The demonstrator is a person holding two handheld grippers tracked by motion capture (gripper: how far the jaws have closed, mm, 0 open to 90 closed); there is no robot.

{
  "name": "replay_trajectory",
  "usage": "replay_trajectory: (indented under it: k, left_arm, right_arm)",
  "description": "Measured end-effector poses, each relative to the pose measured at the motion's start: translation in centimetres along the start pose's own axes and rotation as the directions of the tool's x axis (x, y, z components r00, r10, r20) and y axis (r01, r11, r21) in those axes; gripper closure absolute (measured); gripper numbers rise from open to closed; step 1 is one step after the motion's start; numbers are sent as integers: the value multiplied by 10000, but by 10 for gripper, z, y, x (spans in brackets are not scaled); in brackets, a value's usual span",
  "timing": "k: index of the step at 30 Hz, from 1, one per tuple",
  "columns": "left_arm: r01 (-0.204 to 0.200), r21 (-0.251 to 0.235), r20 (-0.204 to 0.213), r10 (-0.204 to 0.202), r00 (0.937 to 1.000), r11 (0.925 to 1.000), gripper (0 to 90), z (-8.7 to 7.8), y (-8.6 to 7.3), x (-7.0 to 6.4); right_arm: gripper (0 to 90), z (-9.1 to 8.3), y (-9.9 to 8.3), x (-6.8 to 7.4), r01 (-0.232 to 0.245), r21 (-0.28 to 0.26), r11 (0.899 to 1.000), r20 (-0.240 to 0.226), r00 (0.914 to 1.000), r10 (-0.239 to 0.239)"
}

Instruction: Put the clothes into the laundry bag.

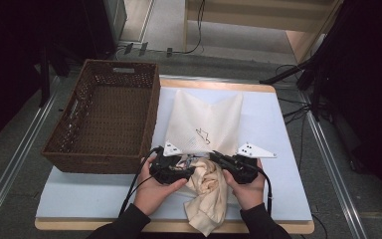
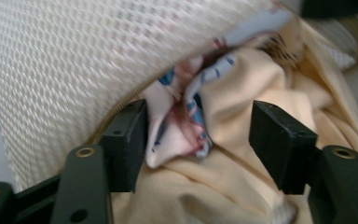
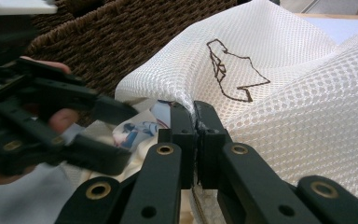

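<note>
White mesh makes up the bag (image 1: 205, 124), which is laid flat on the pale mat (image 1: 278, 149) of the desk (image 1: 214, 85), just right of the wicker basket (image 1: 79, 152); a dark outline drawing is seen on its upper face. At the bag's near edge, the mouth is held by the right claw (image 1: 214, 157): in the right gripper view its jaws are pressed together with the mesh rim (image 3: 196, 122) pinched between them, and the fabric is lifted into a ridge above. A cream garment (image 1: 210, 196) is bunched at that mouth, partly inside and partly trailing toward the desk's front edge, where its end is draped over. A printed patch in blue and red is seen on the garment (image 2: 186, 121) in the left gripper view, tucked under the mesh and beside a zip line. The left claw (image 1: 193, 167) is set at the garment with its jaws spread apart; folds of cream cloth are seen between them, touched by the left jaw, but no grip is made. In the right gripper view the left claw (image 3: 119, 135) is seen close by, also parted, with a hand (image 3: 58, 119) behind it. Both hands are placed near each other at the front of the desk, with the garment between them. The basket is seen to hold nothing.
</note>
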State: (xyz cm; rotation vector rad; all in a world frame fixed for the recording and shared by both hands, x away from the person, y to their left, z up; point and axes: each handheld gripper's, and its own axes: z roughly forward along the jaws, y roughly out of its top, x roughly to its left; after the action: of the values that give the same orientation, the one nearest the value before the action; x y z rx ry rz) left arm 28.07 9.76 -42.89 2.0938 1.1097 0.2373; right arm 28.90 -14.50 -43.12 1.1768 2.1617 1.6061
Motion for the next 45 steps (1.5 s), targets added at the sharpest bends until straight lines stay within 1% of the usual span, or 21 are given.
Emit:
replay_trajectory:
  k: [5, 6, 8, 10, 12, 13, 16, 18, 19, 21, 25, 28, 30, 32, 33, 34, 37, 39, 41, 43, 45]
  left_arm:
    - [-190, -612, -103, 184, 9998, 9979, 347, -16, -4, -8]
    - [-122, -795, 85, 129, 9999, 9968, 364, -18, -5, -10]
    - [-240, -690, 73, 246, 9997, 9973, 365, -14, -8, -15]
    - [-476, -299, 188, 482, 9987, 9984, 354, -3, -12, -23]
    - [-802, -141, -200, 799, 9966, 9967, 330, 7, -16, -31]
    - [-832, -130, -321, 827, 9961, 9964, 339, 12, -16, -32]
    - [-794, 3, -661, 792, 9947, 9968, 436, 23, -14, -33]
    - [-1054, 183, -1113, 1068, 9880, 9943, 570, 29, -12, -34]
    - [-964, 215, -1196, 983, 9879, 9951, 649, 30, -9, -34]
    - [-741, 135, -1219, 752, 9897, 9972, 788, 30, -2, -33]
    - [-546, -502, -1026, 492, 9935, 9972, 857, 27, 12, -30]
    - [-296, -905, -1360, 171, 9906, 9955, 859, 30, 18, -25]
    - [-427, -607, -1652, 322, 9857, 9972, 854, 43, 15, -20]
    - [-323, -311, -1426, 275, 9894, 9990, 837, 53, 9, -15]
    - [-294, -438, -1322, 234, 9909, 9986, 817, 52, 6, -15]
    - [-336, -539, -1239, 267, 9919, 9980, 793, 49, 5, -15]
    - [-355, -697, -952, 288, 9950, 9969, 628, 34, 3, -19]
    - [-367, -835, -980, 285, 9948, 9958, 540, 20, 2, -19]
    - [-162, -1041, -679, 92, 9977, 9944, 497, 7, 0, -17]
    - [-235, -1005, -534, 182, 9984, 9947, 473, -1, -5, -19]
    - [-415, -869, -121, 406, 9991, 9953, 452, -4, -11, -26]
  right_arm:
    - [883, 1, -1, 0, -11, 39, 10000, 33, 10000, 10]
    - [884, 1, -1, 0, 15, 41, 10000, 35, 10000, -15]
    - [883, 2, -1, 1, 18, 59, 10000, 53, 10000, -19]
    - [883, 2, -1, 2, 21, 70, 10000, 40, 10000, -21]
    - [883, 3, -1, 3, 20, 109, 9999, 45, 10000, -20]
    - [883, 3, -1, 3, 51, 120, 9999, 36, 10000, -52]
    - [884, 4, -2, 3, 40, 160, 9999, -28, 10000, -40]
    - [884, 4, -2, 4, 69, 173, 9998, -68, 10000, -67]
    - [884, 5, -2, 5, 38, 177, 9998, -94, 9999, -36]
    - [884, 5, -2, 6, 66, 171, 9998, -150, 9999, -64]
    - [884, 3, -1, 7, 64, 74, 10000, -195, 9998, -62]
    - [884, 2, 0, 7, 47, 34, 10000, -205, 9998, -46]
    - [884, 1, 0, 6, 57, 38, 10000, -188, 9998, -56]
    - [884, 1, -1, 5, 77, 116, 9999, -161, 9998, -75]
    - [884, 2, -1, 4, 101, 116, 9999, -149, 9998, -99]
    - [884, 2, -2, 4, 84, 125, 9999, -153, 9998, -82]
    - [884, 2, -2, 2, 116, 123, 9999, -73, 9999, -115]
    - [884, 2, -2, 2, 67, 132, 9999, -58, 10000, -66]
    - [884, 2, -2, 2, 104, 123, 9999, -44, 9999, -104]
    - [884, 2, -2, 2, 117, 127, 9999, -20, 9999, -117]
    - [884, 3, -2, 2, 105, 153, 9998, 0, 9999, -105]
